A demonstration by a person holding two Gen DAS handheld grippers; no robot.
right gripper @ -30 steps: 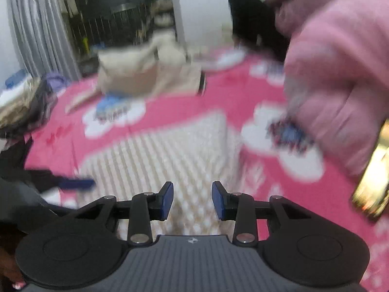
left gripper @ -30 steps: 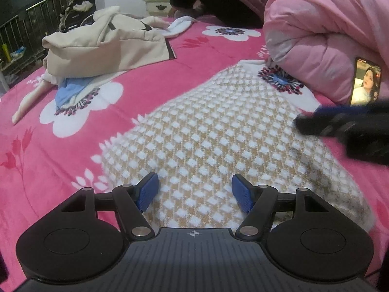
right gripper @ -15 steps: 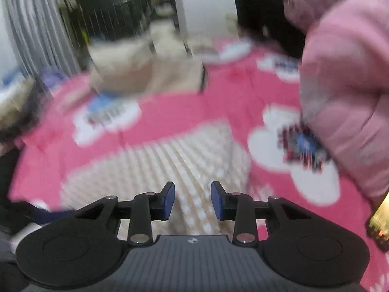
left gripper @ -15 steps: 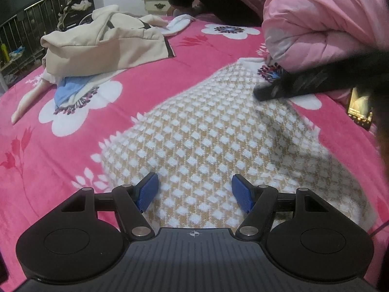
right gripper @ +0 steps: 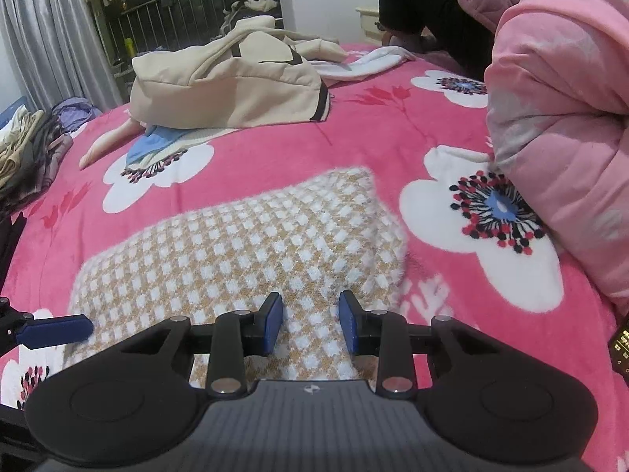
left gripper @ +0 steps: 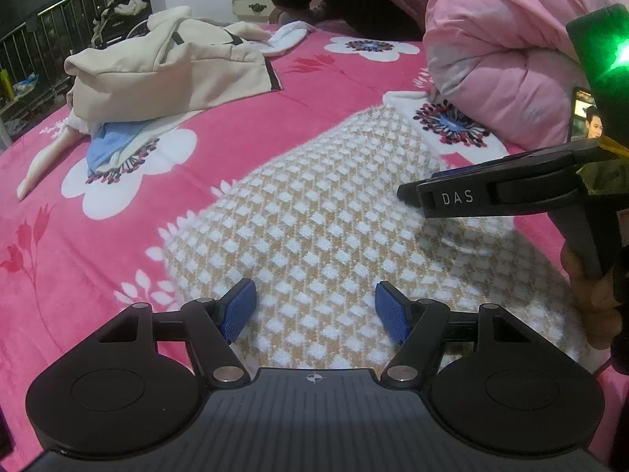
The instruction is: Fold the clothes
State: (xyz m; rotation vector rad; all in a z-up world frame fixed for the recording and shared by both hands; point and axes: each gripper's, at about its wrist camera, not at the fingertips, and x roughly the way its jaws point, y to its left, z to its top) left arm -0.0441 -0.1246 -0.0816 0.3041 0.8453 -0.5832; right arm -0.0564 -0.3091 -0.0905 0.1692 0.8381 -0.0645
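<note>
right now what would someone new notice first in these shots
Probably the bright pink floral blanket covering the bed, with a tan-and-white checked garment lying flat in the middle of it. Both grippers, left gripper and right gripper, hang open over that garment's near part. Behind it lies a cream jacket in a heap, and a puffy pink quilt bulks up on the right.
</note>
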